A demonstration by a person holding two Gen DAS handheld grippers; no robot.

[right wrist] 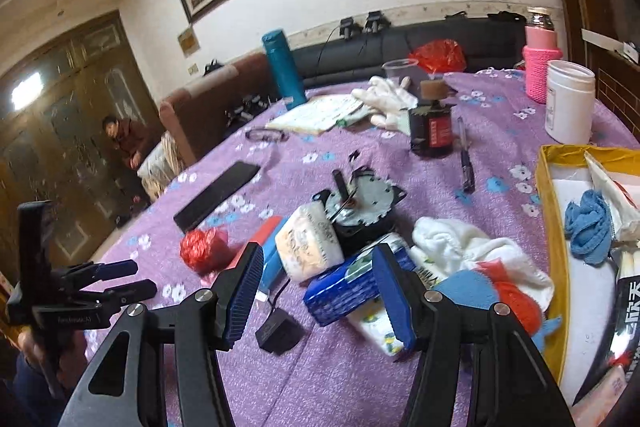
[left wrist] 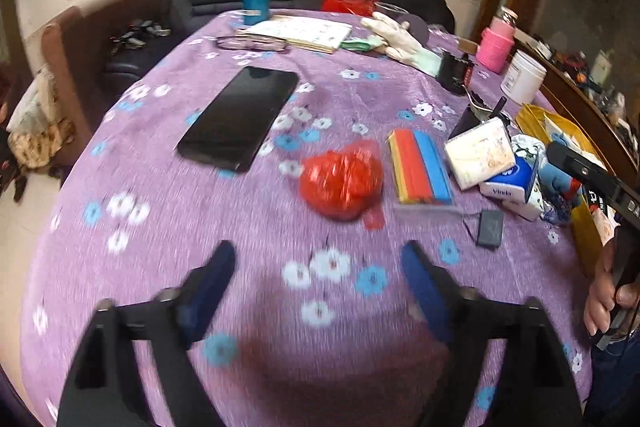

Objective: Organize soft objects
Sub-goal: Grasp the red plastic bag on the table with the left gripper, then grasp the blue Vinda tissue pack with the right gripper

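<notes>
My left gripper (left wrist: 320, 267) is open over bare purple cloth, with a crumpled red plastic bag (left wrist: 340, 183) just ahead of its tips. My right gripper (right wrist: 320, 291) is open above a blue tissue pack (right wrist: 344, 287); its pads do not press on it. A paler tissue pack (right wrist: 308, 243) lies behind, with a white towel (right wrist: 460, 243) and a blue-and-red soft toy (right wrist: 500, 291) to the right. A blue cloth (right wrist: 588, 227) lies in the yellow box (right wrist: 548, 207). White gloves (right wrist: 388, 99) lie far back. The left gripper (right wrist: 136, 279) shows at that view's left edge.
A black phone (left wrist: 240, 115), coloured strips (left wrist: 420, 167) and a small black adapter (left wrist: 490, 227) lie on the table (left wrist: 160, 267). A grey motor (right wrist: 360, 199), dark bottle (right wrist: 432, 131), pen (right wrist: 466, 163), white jar (right wrist: 568, 103) and teal flask (right wrist: 282, 71) stand further back.
</notes>
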